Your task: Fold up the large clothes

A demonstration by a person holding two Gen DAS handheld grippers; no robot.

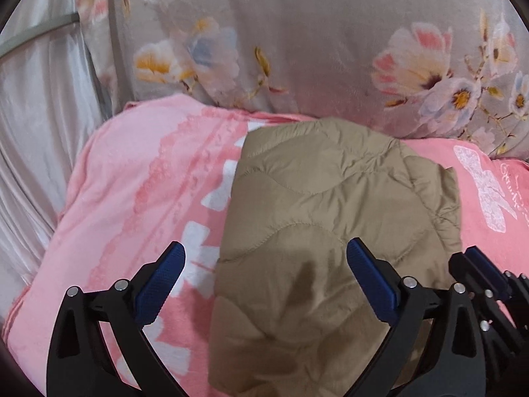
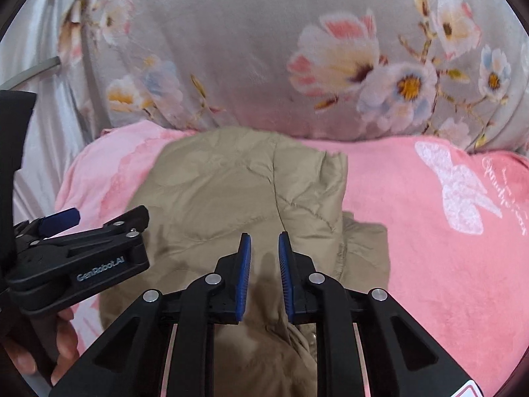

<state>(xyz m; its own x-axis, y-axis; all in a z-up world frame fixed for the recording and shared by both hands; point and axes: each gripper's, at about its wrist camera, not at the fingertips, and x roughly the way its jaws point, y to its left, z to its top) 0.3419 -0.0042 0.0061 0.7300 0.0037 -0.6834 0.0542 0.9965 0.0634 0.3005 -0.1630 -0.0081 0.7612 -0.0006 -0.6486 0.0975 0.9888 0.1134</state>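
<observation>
A tan quilted jacket (image 1: 314, 225) lies folded into a compact rectangle on a pink blanket (image 1: 132, 182). It also shows in the right wrist view (image 2: 231, 192), with a rumpled edge on its right side. My left gripper (image 1: 264, 258) is wide open and empty, hovering over the jacket's near left part. My right gripper (image 2: 264, 248) hovers over the jacket's near middle, its blue pads (image 2: 244, 274) a narrow gap apart with nothing between them. The left gripper's body shows at the left of the right wrist view (image 2: 82, 258).
A grey floral quilt (image 1: 330, 49) lies bunched behind the pink blanket, also in the right wrist view (image 2: 297, 49). Pale satin fabric (image 1: 39, 115) hangs at the far left. The pink blanket (image 2: 429, 231) extends to the right of the jacket.
</observation>
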